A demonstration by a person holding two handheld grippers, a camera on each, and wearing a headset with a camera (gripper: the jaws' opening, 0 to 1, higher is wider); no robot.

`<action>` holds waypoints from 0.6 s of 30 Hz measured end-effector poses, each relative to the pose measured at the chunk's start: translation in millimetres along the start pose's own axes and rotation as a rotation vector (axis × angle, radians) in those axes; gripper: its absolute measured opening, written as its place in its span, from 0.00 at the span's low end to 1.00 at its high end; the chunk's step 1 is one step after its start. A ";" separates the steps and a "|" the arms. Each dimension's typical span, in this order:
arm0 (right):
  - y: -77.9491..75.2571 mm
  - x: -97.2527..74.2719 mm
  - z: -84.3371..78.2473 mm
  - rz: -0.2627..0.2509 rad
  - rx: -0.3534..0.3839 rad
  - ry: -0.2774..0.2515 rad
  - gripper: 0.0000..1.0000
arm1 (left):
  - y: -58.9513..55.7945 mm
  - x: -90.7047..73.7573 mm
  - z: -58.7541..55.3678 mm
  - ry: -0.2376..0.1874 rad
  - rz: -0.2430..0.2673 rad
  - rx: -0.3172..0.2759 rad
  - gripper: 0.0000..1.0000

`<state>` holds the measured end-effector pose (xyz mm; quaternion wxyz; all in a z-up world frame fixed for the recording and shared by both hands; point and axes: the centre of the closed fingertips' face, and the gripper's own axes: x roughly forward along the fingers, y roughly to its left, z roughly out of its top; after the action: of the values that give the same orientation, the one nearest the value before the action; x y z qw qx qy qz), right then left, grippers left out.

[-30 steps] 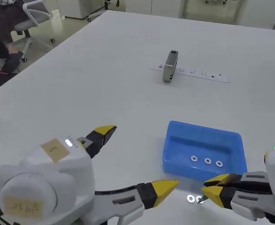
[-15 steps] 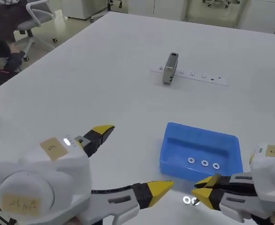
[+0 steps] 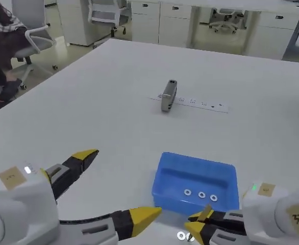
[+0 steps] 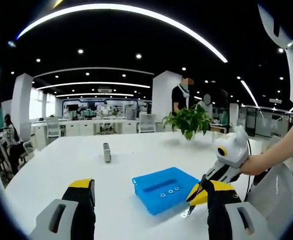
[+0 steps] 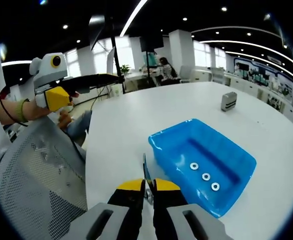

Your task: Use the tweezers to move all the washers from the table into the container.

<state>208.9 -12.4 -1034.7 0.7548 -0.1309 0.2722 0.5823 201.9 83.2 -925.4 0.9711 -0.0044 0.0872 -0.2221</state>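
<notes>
The wide white desk (image 3: 103, 117) is smooth. The blue plastic container (image 3: 166, 198) holds three small silver metal washers (image 3: 201, 195). The left tool (image 3: 119, 184) is spread wide and holds nothing. The right tool (image 3: 198, 225) pinches thin metal tweezers (image 5: 144, 172). Two more washers (image 3: 181, 235) lie on the desk just beside the container. They are flat, so the tweezers might slip and flick one away.
</notes>
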 end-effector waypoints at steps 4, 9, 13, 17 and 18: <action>4.2 -0.3 -1.3 0.003 -0.046 0.002 0.03 | 3.9 -0.5 -0.9 0.008 0.030 0.014 0.96; 4.1 0.0 0.3 0.005 -0.047 0.000 0.03 | 4.2 -0.5 0.0 0.009 0.051 0.036 0.97; 9.7 0.3 3.4 0.010 -0.071 0.001 0.03 | 6.5 -0.8 -2.0 0.021 0.067 0.037 0.97; 9.4 1.1 5.3 -0.004 -0.053 -0.001 0.03 | 6.1 1.9 -7.9 0.053 0.068 0.039 0.97; 10.6 0.8 6.2 -0.007 -0.050 -0.002 0.03 | 6.6 2.6 -10.9 0.066 0.062 0.036 0.97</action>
<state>200.5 -5.5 -1028.8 0.7535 -0.1501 0.2563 0.5865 205.1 88.4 -936.8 0.9741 0.0232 0.1154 -0.1933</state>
